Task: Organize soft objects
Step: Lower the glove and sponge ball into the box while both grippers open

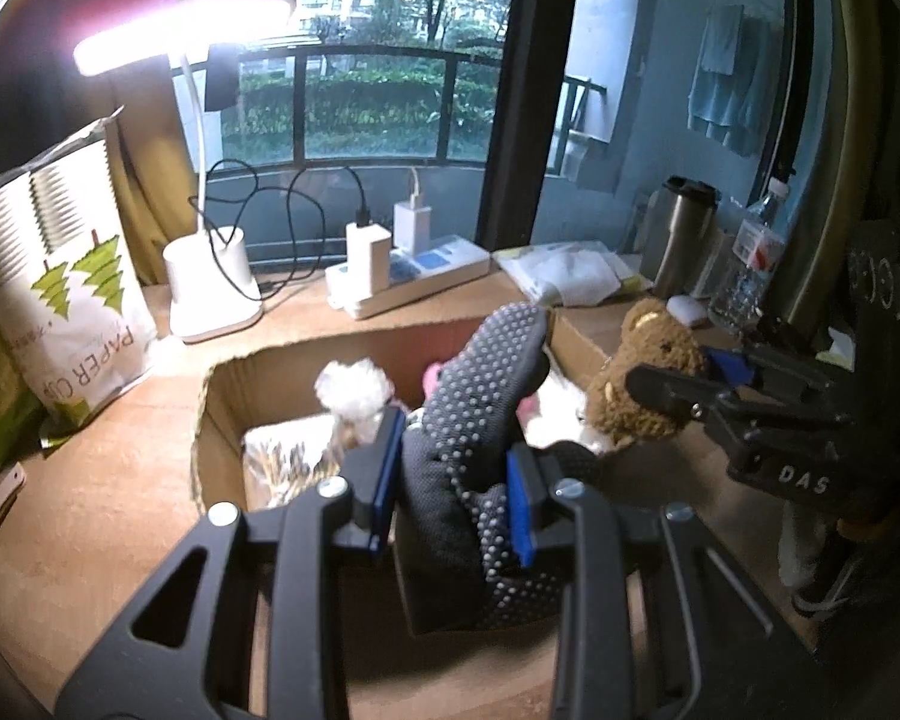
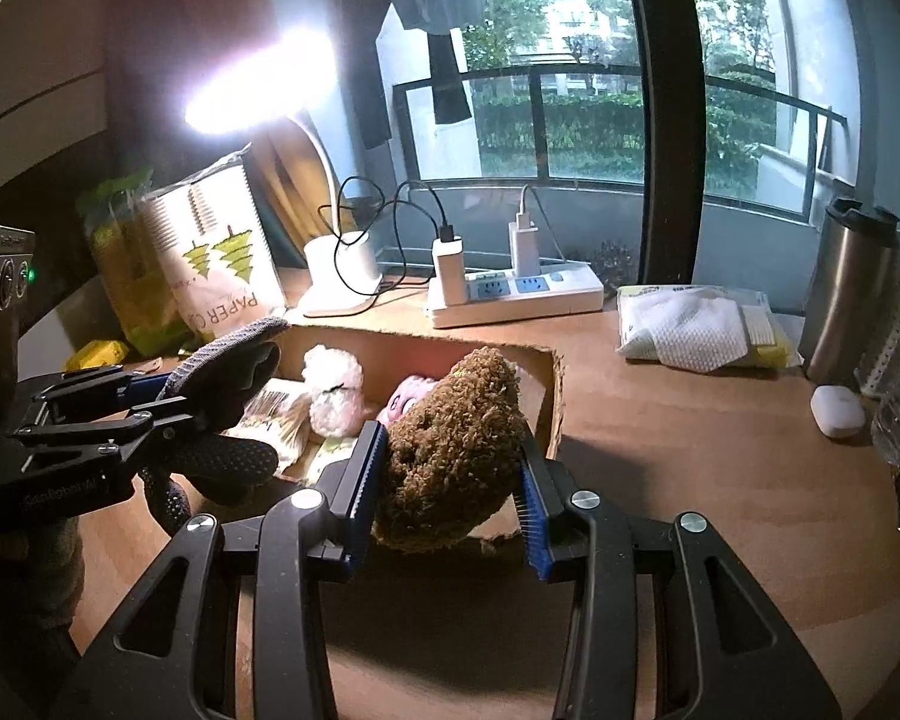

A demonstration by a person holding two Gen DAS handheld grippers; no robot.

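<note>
My left gripper (image 1: pixel 455 480) is shut on a dark grey dotted slipper sock (image 1: pixel 480 396), held over the near edge of an open cardboard box (image 1: pixel 234 402). My right gripper (image 2: pixel 450 480) is shut on a brown plush bear (image 2: pixel 456 450), also above the box (image 2: pixel 546 408). In the left wrist view the bear (image 1: pixel 642 372) and the right gripper (image 1: pixel 678 390) hang at the right. In the right wrist view the sock (image 2: pixel 228 384) and the left gripper (image 2: pixel 126 414) are at the left. Inside the box lie a white fluffy toy (image 2: pixel 330 396) and a pink toy (image 2: pixel 402 399).
At the back of the wooden desk stand a lit white lamp (image 1: pixel 210 282), a power strip (image 2: pixel 516 294) with chargers and cables, and a paper-cup pack (image 1: pixel 72 300). At the right are a tissue pack (image 2: pixel 690 330), a steel tumbler (image 2: pixel 846 288), a water bottle (image 1: pixel 750 258) and a white earbud case (image 2: pixel 837 411).
</note>
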